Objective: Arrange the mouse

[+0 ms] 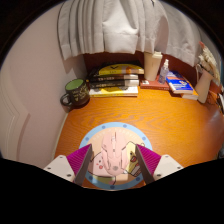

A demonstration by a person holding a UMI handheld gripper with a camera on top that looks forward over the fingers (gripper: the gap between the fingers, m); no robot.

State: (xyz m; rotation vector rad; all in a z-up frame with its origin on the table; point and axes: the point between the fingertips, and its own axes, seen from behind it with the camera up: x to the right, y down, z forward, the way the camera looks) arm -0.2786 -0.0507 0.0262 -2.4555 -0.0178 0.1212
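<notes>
Item: a pale pink, smooth-shelled computer mouse (pixel 111 155), lying on a round light-blue mat with a paler centre (pixel 90 135), which sits on an orange-brown wooden desk (pixel 170 115). Position relative to the tool: the mouse lies directly between the two fingers of the hand-held gripper (pixel 111 160), its long axis running straight ahead along them, its far end pointing toward the back of the desk. The magenta pads (pixel 82 159) stand close at either flank of the mouse; whether both actually press on the shell cannot be told, since the mouse looks to rest on the mat and the contact lines are not clear. As a judgement, any coming arrangement turns on this alignment: the mouse is already centred, so a closing squeeze would meet its long sides squarely. Surroundings, well beyond the fingers: a dark green mug with a handle (pixel 74 93) at the left rear; a stack of flat books (pixel 115 80) with a yellow-and-black top cover along the back; a blue-covered book (pixel 180 87) to the right; a small pale bottle (pixel 164 70) behind it; a white pleated curtain (pixel 110 25) above. Brands and writing: the top cover bears lettering too small to read; no mark visible on the mouse.
</notes>
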